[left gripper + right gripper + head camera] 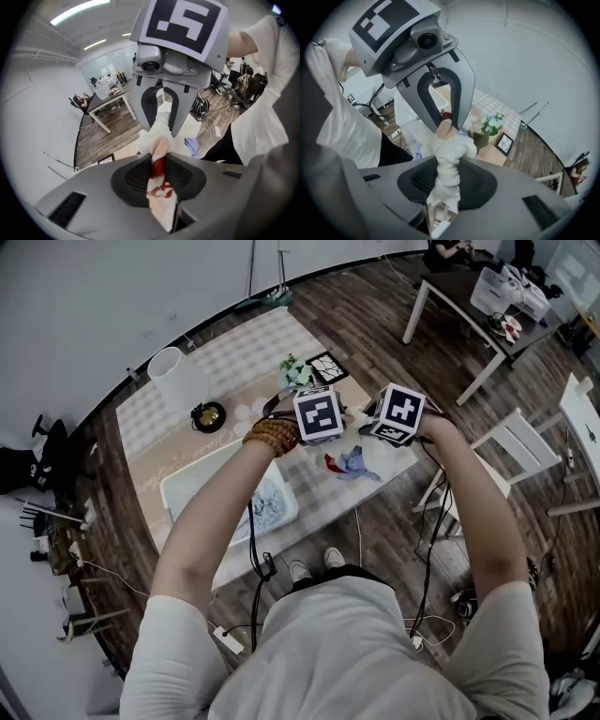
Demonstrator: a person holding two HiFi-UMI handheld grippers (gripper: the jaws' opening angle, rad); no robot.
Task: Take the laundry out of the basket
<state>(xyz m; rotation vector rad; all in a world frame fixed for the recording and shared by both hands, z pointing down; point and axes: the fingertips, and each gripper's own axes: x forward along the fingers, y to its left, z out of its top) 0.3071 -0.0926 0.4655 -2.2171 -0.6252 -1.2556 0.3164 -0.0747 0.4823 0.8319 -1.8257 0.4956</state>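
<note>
- A person's two bare forearms reach forward over a table [178, 460] covered with a pale checked cloth. The hands are close together.
- Each hand holds a grey, smooth plastic gripper topped with a cube bearing black-and-white square markers. Both grippers point steeply down, and the cubes sit side by side.
- The left gripper [158, 157] has its ribbed dark pads pinching a soft white cloth [161, 194] with a red print. The fabric is squeezed thin between the pads.
- The right gripper [449, 161] has its pads clamped on the same cloth, here a thick, bunched and twisted white roll.
- The two grippers face each other and hold the cloth in the air between them, above the table's near edge. From the head view the cubes hide most of it.
- A string of round brown beads, a bracelet [272, 435], wraps the left wrist.
- The basket [176, 482] is white plastic, rectangular with rounded corners. It stands at the table's near edge, left of the grippers, with pale crumpled laundry [274, 504] inside.
- A small blue rag [358, 463] with a red patch lies flat on the table near its near edge, right of the basket and just under the grippers.
- White flowers [295, 373] in a pot and a black square frame [328, 366] stand towards the far edge.
</note>
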